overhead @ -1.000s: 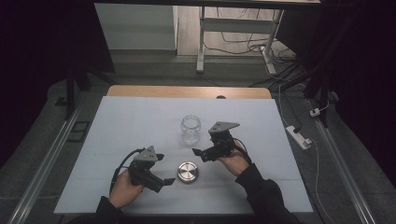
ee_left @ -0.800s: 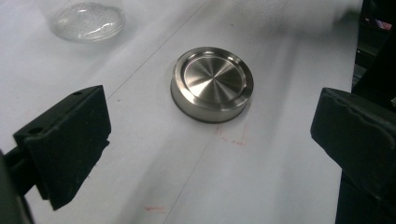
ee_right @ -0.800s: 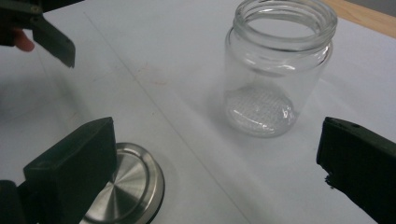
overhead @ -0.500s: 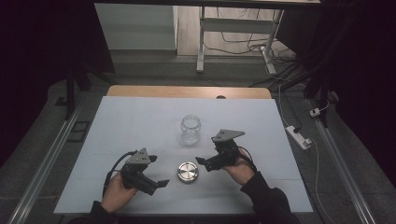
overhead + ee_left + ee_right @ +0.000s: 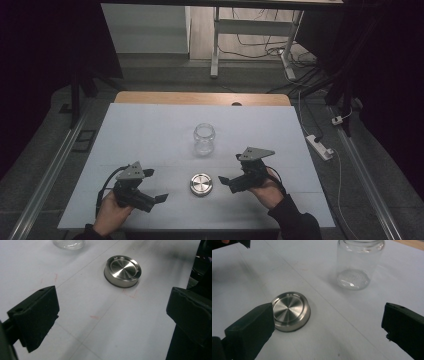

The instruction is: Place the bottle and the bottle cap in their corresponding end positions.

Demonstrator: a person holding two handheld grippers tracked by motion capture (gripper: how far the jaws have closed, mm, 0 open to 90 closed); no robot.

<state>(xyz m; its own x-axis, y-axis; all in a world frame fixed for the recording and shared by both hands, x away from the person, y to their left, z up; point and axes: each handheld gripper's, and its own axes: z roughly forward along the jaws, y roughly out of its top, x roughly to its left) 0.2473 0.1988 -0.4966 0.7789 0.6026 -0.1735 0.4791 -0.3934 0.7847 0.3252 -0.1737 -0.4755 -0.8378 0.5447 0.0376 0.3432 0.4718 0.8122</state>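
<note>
In the high view, the metal lid (image 5: 201, 184) is lying flat on the tabletop (image 5: 150, 130), at six o'clock from the open glass jar (image 5: 204, 139). The left hand-held gripper (image 5: 161, 198) and right hand-held gripper (image 5: 223, 178) are flanking it, both released and empty.

In the left gripper view, the lid (image 5: 122, 271) is sitting at twelve o'clock, untouched.

In the right gripper view, the lid (image 5: 290, 310) is lying near the left jaw, the jar (image 5: 359, 262) at one o'clock. Judging by this, the approach is underway; next, one gripper needs to close around the lid's rim.

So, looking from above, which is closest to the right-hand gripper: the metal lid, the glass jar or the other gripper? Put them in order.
Measured from the right gripper in the high view:
1. Lid, just to its left on the table.
2. Jar, farther back, near the table's middle.
3. Left gripper, beyond the lid, at the near left.
</note>
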